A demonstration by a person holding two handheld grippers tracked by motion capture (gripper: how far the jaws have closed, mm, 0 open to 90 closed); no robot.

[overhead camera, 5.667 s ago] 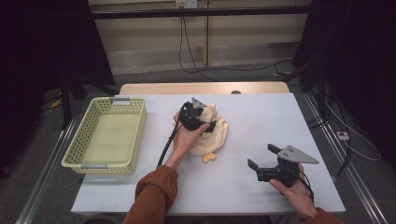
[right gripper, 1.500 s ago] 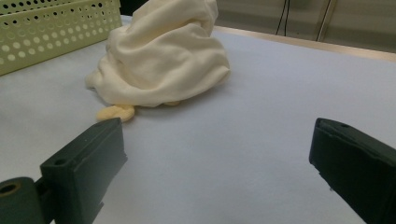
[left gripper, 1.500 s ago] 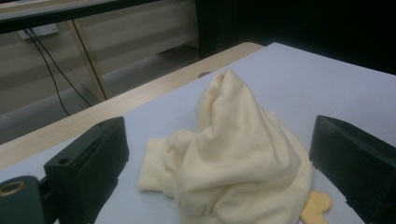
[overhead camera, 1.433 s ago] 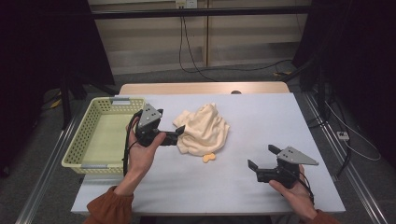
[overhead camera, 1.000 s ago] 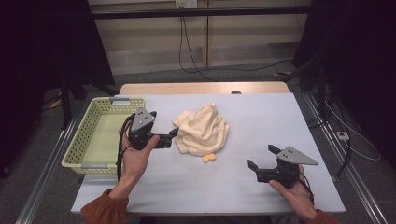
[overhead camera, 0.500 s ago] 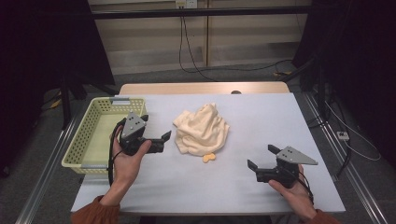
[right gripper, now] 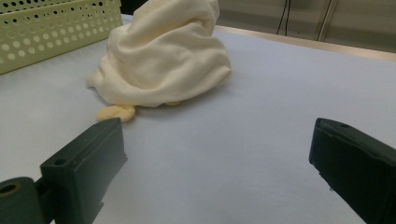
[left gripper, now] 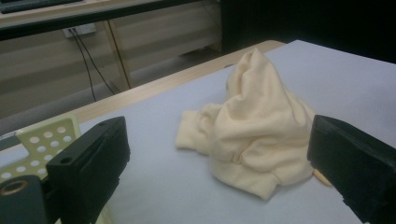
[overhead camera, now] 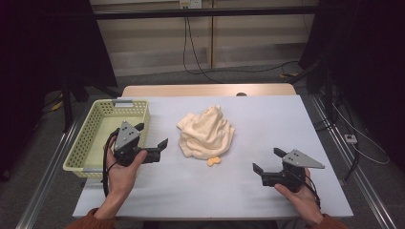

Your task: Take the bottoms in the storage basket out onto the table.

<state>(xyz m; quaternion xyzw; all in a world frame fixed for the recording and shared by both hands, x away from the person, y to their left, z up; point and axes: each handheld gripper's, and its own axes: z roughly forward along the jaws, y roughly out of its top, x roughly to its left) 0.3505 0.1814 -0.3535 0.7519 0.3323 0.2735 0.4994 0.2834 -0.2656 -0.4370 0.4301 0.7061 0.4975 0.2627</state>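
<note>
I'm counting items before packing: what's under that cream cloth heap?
A small orange-yellow piece pokes out at the near edge of the cream cloth heap. Whether it continues underneath, or anything else lies there, is covered.

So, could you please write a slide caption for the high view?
Two open claws, left and right, flank a crumpled cream cloth beside a yellow basket.
</note>
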